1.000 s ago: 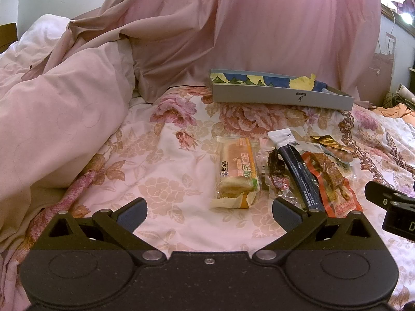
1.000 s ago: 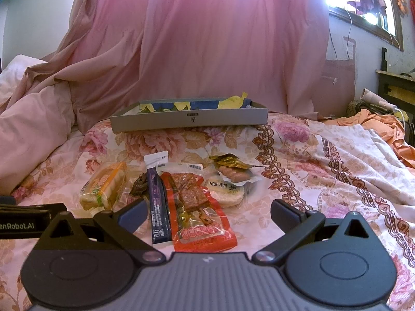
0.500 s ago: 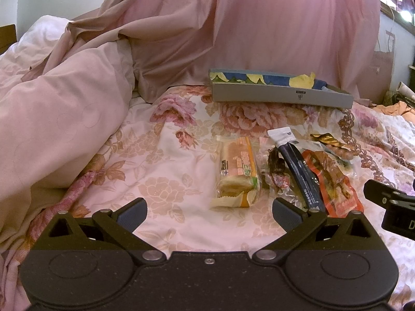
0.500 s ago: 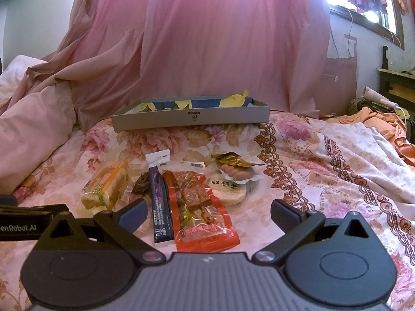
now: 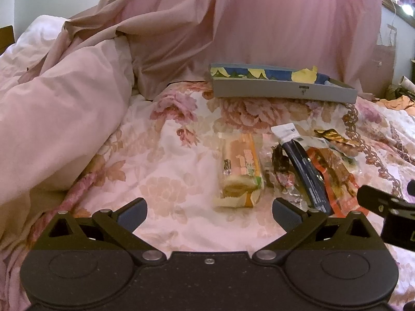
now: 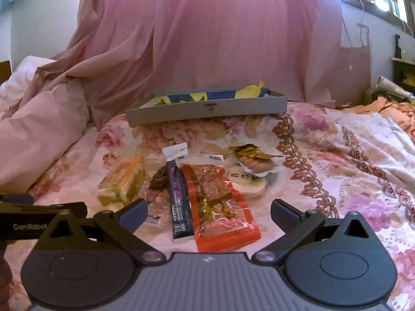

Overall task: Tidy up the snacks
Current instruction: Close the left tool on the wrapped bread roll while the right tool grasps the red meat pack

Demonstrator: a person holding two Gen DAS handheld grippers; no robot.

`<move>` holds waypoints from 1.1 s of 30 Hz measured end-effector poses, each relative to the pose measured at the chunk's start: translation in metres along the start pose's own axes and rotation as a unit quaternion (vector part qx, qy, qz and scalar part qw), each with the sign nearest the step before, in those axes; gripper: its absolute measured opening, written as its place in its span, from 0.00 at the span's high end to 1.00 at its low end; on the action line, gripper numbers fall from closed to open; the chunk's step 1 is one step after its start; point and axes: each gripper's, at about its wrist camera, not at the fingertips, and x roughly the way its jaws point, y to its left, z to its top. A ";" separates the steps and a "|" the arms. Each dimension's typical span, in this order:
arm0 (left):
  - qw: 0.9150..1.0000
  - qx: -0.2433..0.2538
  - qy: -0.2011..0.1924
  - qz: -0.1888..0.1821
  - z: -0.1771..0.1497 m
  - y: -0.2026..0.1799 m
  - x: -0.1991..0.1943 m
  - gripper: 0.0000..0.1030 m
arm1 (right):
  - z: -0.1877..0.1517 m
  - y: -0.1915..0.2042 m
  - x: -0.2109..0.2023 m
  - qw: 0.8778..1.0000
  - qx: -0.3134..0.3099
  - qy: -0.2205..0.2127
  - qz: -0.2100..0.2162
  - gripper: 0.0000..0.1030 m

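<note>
Several snacks lie in a cluster on the floral bedspread: a wrapped sandwich cake (image 5: 240,171) (image 6: 123,181), a dark stick pack (image 5: 303,165) (image 6: 179,197), an orange jerky pack (image 6: 220,204) (image 5: 337,176), a round white cake (image 6: 246,181) and a sausage pack (image 6: 256,159). A grey shallow box (image 5: 282,90) (image 6: 207,107) sits behind them. My left gripper (image 5: 209,211) is open and empty, just short of the sandwich cake. My right gripper (image 6: 208,211) is open and empty, over the near end of the jerky pack.
A bunched pink duvet (image 5: 59,119) rises on the left. A pink curtain (image 6: 220,33) hangs behind the box. Orange cloth (image 6: 394,106) lies at the far right. The other gripper's body shows at the right edge of the left wrist view (image 5: 389,207).
Both grippers have edged slightly forward toward the snacks. Their jaws stay open. The snacks have not moved.
</note>
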 end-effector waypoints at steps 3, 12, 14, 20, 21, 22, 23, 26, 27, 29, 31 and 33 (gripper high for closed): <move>1.000 0.004 -0.001 -0.002 0.008 0.003 0.007 0.01 | 0.001 -0.005 0.002 1.000 0.013 -0.005 0.009 0.00; 0.999 0.033 -0.005 -0.024 0.032 -0.001 0.045 0.01 | 0.007 -0.003 0.032 0.998 -0.055 0.022 0.013 0.00; 0.999 0.041 -0.004 -0.033 0.036 -0.004 0.054 0.01 | 0.010 -0.004 0.042 0.997 -0.072 0.019 0.017 0.00; 0.997 0.056 0.010 -0.055 0.041 -0.012 0.084 0.01 | 0.019 -0.014 0.071 0.996 -0.084 0.018 0.024 0.00; 0.997 0.058 0.013 -0.057 0.042 -0.013 0.088 0.01 | 0.019 -0.016 0.075 0.996 -0.081 0.019 0.024 0.00; 0.996 0.059 0.015 -0.060 0.042 -0.014 0.092 0.01 | 0.019 -0.018 0.079 0.996 -0.078 0.022 0.024 0.00; 0.996 0.060 0.015 -0.064 0.041 -0.015 0.096 0.01 | 0.018 -0.020 0.083 0.997 -0.073 0.024 0.027 0.00; 0.995 0.063 0.022 -0.079 0.041 -0.016 0.107 0.01 | 0.016 -0.025 0.092 0.997 -0.055 0.032 0.042 0.01; 0.994 0.061 0.023 -0.086 0.041 -0.016 0.110 0.02 | 0.015 -0.026 0.094 0.997 -0.052 0.034 0.047 0.01; 0.993 0.053 0.027 -0.099 0.042 -0.014 0.116 0.06 | 0.015 -0.027 0.098 0.997 -0.043 0.038 0.057 0.04; 0.993 0.041 0.033 -0.109 0.043 -0.011 0.121 0.12 | 0.015 -0.029 0.105 0.996 -0.035 0.044 0.067 0.10; 0.992 0.028 0.039 -0.121 0.044 -0.009 0.124 0.17 | 0.015 -0.031 0.110 0.996 -0.026 0.048 0.070 0.13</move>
